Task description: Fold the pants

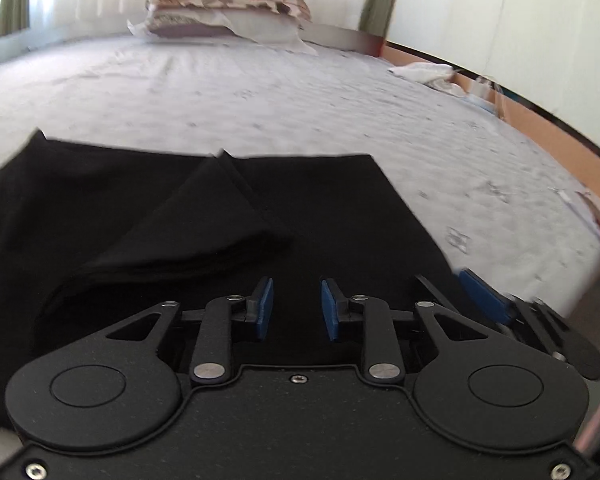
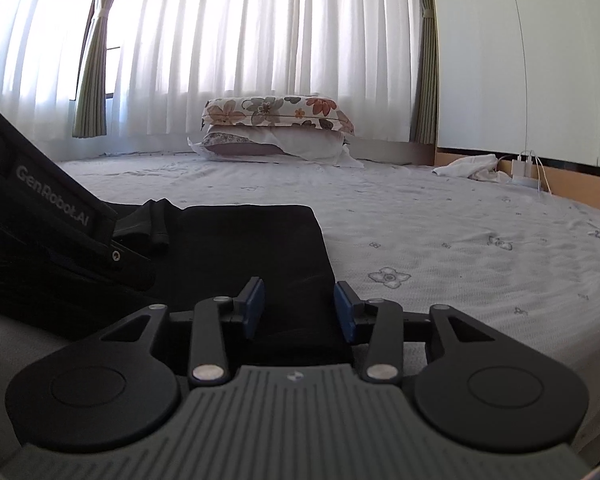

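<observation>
Pants (image 1: 180,220), black, lie on the near side of the bed (image 1: 300,100). Only the left wrist view shows a loose flap folded across them; only the right wrist view shows the charger (image 2: 524,168) far right. Left gripper (image 1: 296,310) hangs over the cloth, blue pads apart, nothing between. Right gripper (image 2: 300,310) stands apart at the pants' right edge, cloth between its pads, unpinched.

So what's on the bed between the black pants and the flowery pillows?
Nothing: only bare pale sheet lies between the black fabric pants and the stacked floral pillows. Both wrist views show that stretch.
</observation>
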`<state>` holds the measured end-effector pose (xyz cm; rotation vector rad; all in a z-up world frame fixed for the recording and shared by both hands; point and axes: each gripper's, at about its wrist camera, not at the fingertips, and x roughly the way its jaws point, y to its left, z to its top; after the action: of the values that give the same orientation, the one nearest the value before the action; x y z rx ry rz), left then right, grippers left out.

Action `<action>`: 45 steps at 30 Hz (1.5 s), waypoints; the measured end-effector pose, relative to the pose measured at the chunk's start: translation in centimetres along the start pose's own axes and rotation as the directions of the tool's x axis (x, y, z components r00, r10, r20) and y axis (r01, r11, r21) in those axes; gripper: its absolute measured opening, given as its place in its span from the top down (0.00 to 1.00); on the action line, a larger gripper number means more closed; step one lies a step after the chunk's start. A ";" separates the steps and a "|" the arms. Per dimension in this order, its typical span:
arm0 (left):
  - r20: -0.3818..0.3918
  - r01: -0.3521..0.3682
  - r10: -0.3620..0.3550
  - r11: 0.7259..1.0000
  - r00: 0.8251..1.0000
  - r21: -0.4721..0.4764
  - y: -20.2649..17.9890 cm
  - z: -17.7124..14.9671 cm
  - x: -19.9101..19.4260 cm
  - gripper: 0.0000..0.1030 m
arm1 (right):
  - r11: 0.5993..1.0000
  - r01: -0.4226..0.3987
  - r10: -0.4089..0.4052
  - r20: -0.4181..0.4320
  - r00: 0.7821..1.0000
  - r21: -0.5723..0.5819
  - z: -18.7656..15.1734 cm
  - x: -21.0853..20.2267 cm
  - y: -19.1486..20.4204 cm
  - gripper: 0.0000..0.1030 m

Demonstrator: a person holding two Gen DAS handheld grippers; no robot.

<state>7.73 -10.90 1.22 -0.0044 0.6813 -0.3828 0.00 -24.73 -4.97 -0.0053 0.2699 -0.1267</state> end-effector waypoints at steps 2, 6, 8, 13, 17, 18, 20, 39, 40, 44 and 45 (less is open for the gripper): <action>0.030 -0.095 0.095 0.995 0.995 0.019 0.5 0.5 0.5 0.75 | 1.000 -0.008 0.008 -0.004 1.000 0.026 -0.1 0.0 -0.4 0.48; 0.031 -0.233 0.233 0.972 0.972 0.008 3.5 1.4 1.1 0.73 | 1.000 -0.003 0.003 0.002 1.000 0.030 -0.4 -0.2 -0.2 0.47; 0.021 -0.338 0.338 0.941 0.941 -0.008 5.3 2.1 1.1 0.73 | 0.999 0.001 -0.001 0.004 1.000 0.033 -0.4 -0.2 -0.2 0.47; 0.025 -0.620 0.625 0.779 0.780 -0.095 8.3 3.8 -0.3 0.68 | 0.999 0.001 -0.001 0.004 1.000 0.047 -0.5 -0.1 -0.2 0.46; 0.091 -0.441 0.449 0.893 0.889 -0.092 6.9 3.9 -2.3 0.66 | 0.999 0.000 0.000 0.005 1.000 0.053 -0.5 0.0 -0.3 0.46; 0.107 -0.380 0.385 0.923 0.917 -0.061 6.0 3.8 -2.6 0.66 | 0.999 0.000 0.000 0.005 1.000 0.055 -0.5 0.0 -0.4 0.46; 0.097 -0.219 0.220 0.975 0.971 -0.018 4.4 3.5 -2.5 0.66 | 0.998 0.000 0.000 0.006 1.000 0.056 -0.6 0.0 -0.4 0.46; -0.055 -0.390 0.390 0.921 0.919 0.005 5.1 6.1 6.2 0.76 | 0.999 0.002 -0.003 0.016 1.000 0.047 -0.8 -0.1 -0.1 0.42; -0.066 -0.422 0.419 0.906 0.905 -0.041 6.6 6.7 6.1 0.76 | 0.999 0.002 -0.003 0.017 1.000 0.047 -0.8 -0.1 -0.1 0.42; -0.060 -0.515 0.512 0.845 0.857 -0.143 10.8 8.3 4.6 0.76 | 0.999 0.004 -0.005 0.018 1.000 0.052 -0.8 -0.1 0.1 0.41; -0.045 -0.502 0.502 0.850 0.864 -0.160 11.4 8.4 3.8 0.74 | 0.999 0.006 -0.007 0.018 1.000 0.052 -0.8 -0.2 0.1 0.41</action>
<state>19.49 -2.66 3.93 0.0154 0.6864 0.1834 -0.34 -24.58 -5.68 0.0443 0.2479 -0.1396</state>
